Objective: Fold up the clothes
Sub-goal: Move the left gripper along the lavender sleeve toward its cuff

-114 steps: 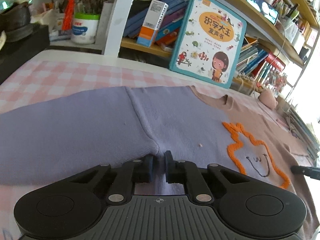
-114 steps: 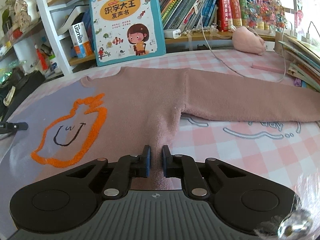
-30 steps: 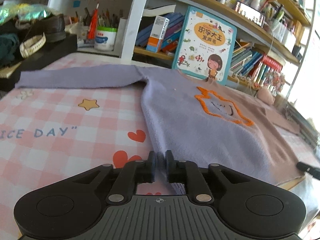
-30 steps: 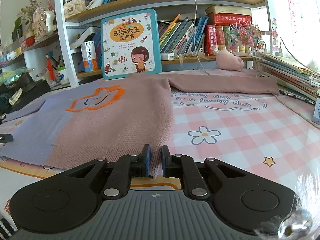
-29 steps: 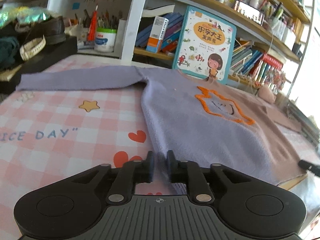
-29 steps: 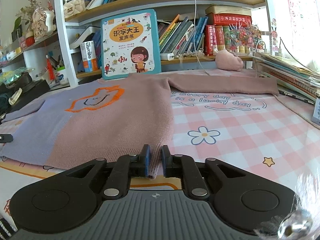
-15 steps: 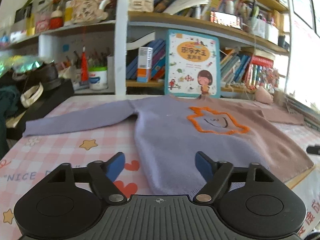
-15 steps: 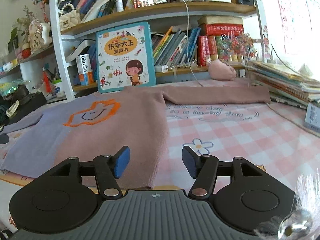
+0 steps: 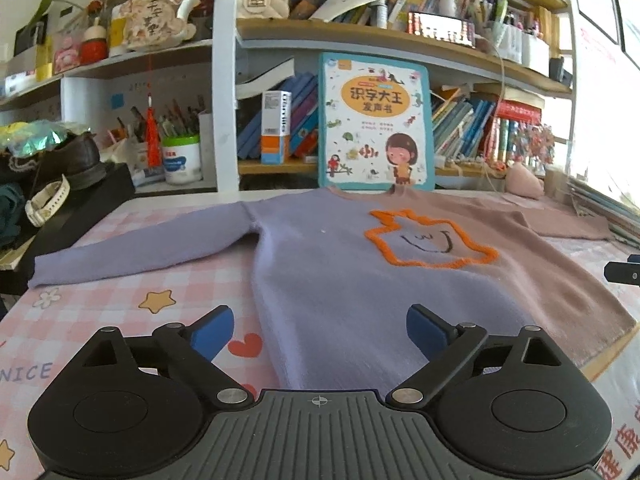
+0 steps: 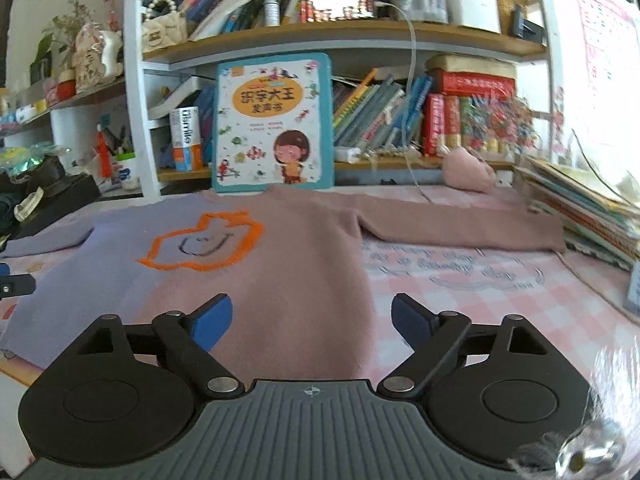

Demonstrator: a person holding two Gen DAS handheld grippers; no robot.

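The bookshelf (image 9: pixel 360 36) fills the back wall, its upper tiers cut off at the top of both views and its small clutter too crowded to count. Below it the table (image 9: pixel 120 304), under a pink checked cloth, runs past the frame on each side; printed words on the cloth are only partly readable, "NICE" on the left and a blurred line on the right. 1 sweater (image 9: pixel 344 280) lies flat and face up across the table, purple on its left half, dusty pink on its right, with 1 orange-outlined shape on the chest. Both of its 2 sleeves are spread outward; the near hem is hidden behind the gripper bodies. 1 picture book (image 9: pixel 376 122) stands upright at the collar, perhaps touching it. The left gripper (image 9: pixel 320 330) hovers over the purple hem, its jaws wide and opening, the cloth below them but not pinched. The right gripper (image 10: pixel 312 320) hovers over the pink hem, jaws likewise wide and opening, gripping nothing. 1 small pink lump (image 10: pixel 470 172) sits on the table's far right, too soft-edged to identify.
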